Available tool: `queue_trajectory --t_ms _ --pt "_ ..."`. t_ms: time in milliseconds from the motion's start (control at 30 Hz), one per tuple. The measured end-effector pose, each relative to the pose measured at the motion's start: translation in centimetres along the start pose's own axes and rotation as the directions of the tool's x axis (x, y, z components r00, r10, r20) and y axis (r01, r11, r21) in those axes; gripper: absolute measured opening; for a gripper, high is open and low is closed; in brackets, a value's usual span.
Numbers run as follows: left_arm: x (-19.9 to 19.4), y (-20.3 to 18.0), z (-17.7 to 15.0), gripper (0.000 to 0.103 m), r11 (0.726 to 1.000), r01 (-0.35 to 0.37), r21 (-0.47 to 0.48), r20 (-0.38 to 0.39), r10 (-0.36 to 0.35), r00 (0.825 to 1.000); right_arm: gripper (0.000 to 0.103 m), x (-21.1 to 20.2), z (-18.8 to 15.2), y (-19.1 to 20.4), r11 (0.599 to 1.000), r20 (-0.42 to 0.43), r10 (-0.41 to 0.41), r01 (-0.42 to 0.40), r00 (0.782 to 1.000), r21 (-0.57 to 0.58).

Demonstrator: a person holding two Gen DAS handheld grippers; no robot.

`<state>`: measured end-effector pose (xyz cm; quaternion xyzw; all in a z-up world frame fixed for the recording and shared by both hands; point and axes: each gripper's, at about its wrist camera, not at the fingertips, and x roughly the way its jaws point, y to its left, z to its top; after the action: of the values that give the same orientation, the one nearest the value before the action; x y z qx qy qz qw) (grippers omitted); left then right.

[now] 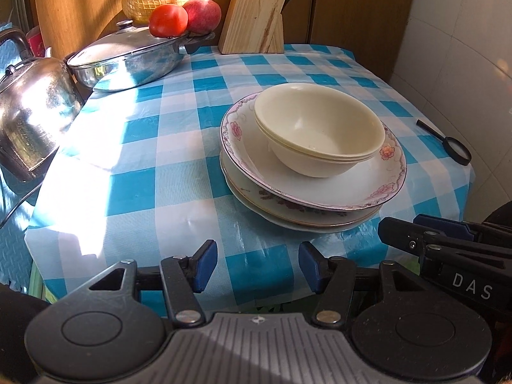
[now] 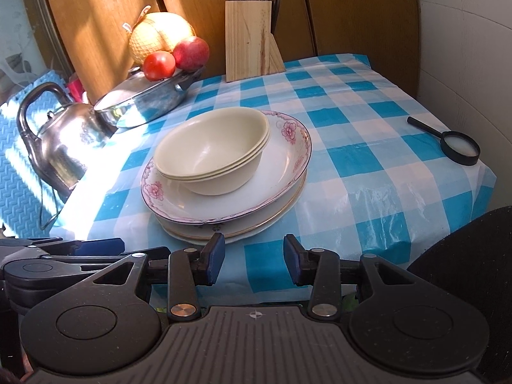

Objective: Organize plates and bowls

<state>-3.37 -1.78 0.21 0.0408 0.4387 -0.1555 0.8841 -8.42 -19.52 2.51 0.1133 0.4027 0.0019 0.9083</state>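
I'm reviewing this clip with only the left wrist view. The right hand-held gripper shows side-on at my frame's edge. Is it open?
Observer: Yes. In the right wrist view the right hand-held gripper is open, with nothing between its pads, by the near edge of the stacked plates.
Operator: My frame crops the knife block's top. Is anything in it?
Observer: The knife block holds several handles, one of them black.
Operator: And the kettle's handle? Mine is cut off.
Observer: The kettle has a dark arched handle standing upright over its lid.
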Motion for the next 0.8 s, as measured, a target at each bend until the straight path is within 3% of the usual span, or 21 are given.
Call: queue_trajectory --t_ms 533,800 --pt "0.22 0.35 0.00 0.051 1.000 0.005 -0.022 0.004 -0.005 1.000 0.053 0.72 -0.72 -0.11 1.000 -0.031 -0.023 0.023 0.999 0.000" --pt "-0.08 0.17 -0.04 0.062 1.000 0.014 -0.024 0.022 -0.014 1.000 0.054 0.82 -0.79 -0.40 1.000 -0.031 -0.021 0.021 0.999 0.011"
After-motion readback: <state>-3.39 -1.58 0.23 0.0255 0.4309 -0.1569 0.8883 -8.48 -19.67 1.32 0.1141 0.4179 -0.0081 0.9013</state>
